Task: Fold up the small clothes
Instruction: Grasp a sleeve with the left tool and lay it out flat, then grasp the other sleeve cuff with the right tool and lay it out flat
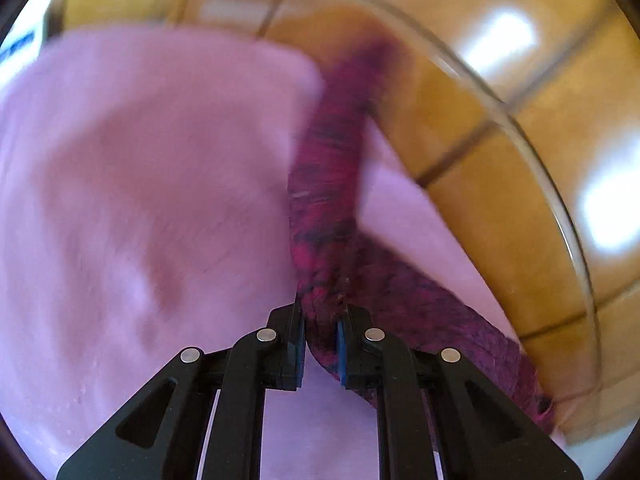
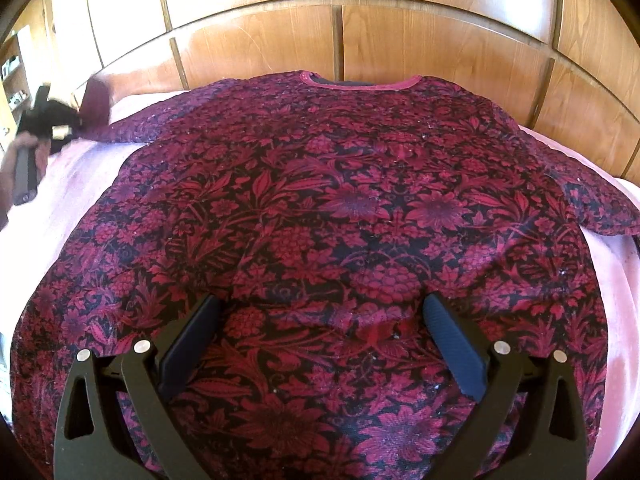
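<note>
Floral sweater (image 2: 320,220) lies spread flat on the pink bedcover (image 2: 100,168), neckline toward the far edge by the wooden panelling (image 2: 360,28). Left gripper (image 1: 320,344) is clenched on its sleeve (image 1: 328,184) near the bedcover's left edge. Right gripper (image 2: 320,340) hovers released over the hem.

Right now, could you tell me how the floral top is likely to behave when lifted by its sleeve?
Probably floppy: the sleeve droops from the left gripper. The floral top lies flat on the pink sheet, so it would likely drag.
</note>
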A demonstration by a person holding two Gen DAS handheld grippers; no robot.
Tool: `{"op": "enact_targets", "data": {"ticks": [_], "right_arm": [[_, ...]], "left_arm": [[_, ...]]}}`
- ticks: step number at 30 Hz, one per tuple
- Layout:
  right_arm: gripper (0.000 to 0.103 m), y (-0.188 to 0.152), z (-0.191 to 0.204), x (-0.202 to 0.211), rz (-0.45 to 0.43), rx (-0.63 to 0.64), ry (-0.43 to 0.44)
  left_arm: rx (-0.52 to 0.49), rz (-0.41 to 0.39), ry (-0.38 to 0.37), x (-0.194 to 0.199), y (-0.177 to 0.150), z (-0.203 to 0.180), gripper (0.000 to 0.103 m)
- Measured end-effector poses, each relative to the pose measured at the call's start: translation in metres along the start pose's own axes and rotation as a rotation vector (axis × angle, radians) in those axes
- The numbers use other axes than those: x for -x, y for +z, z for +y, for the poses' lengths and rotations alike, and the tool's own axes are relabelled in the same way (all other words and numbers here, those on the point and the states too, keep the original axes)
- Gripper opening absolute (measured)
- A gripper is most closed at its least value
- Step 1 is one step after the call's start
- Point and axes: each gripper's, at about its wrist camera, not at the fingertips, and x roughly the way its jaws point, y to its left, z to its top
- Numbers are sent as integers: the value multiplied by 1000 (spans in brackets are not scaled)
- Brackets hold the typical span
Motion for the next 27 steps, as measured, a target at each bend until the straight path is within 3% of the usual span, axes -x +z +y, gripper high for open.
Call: {"op": "enact_targets", "data": {"ticks": [2, 4, 6, 10, 11, 13, 14, 16, 21, 23, 26, 27], "right_arm": [[101, 0, 0, 0, 0, 0, -1], [101, 0, 1, 0, 0, 1, -2], [101, 0, 1, 0, 0, 2, -3], [101, -1, 0, 0, -2, 0, -2], [101, -1, 0, 0, -3, 0, -1], [101, -1, 0, 0, -3, -2, 1], [101, -1, 0, 1, -3, -2, 0], [101, -1, 0, 1, -4, -1, 0], [101, 0, 0, 1, -2, -5, 3], [101, 2, -3, 4, 2, -19, 16], [90, 6, -19, 19, -10, -101, 59], [86, 7, -38, 30, -27, -181, 85]], "left_arm": [[115, 18, -51, -1, -1, 21, 10], [196, -16, -77, 2, -3, 37, 9], [159, -38, -38, 0, -9, 39, 9], [102, -22, -39, 9, -14, 37, 13], [96, -9, -33, 10, -15, 35, 18], [98, -33, 28, 25, -13, 34, 37], [102, -62, 69, 35, -16, 34, 53], [91, -91, 67, 53, -28, 28, 56], [-90, -51, -69, 89, -92, -20, 57], [-225, 12, -138, 93, -140, -55, 61], [-386, 85, -207, 97, -203, -93, 61], [-438, 106, -222, 98, -223, -103, 61]]}}
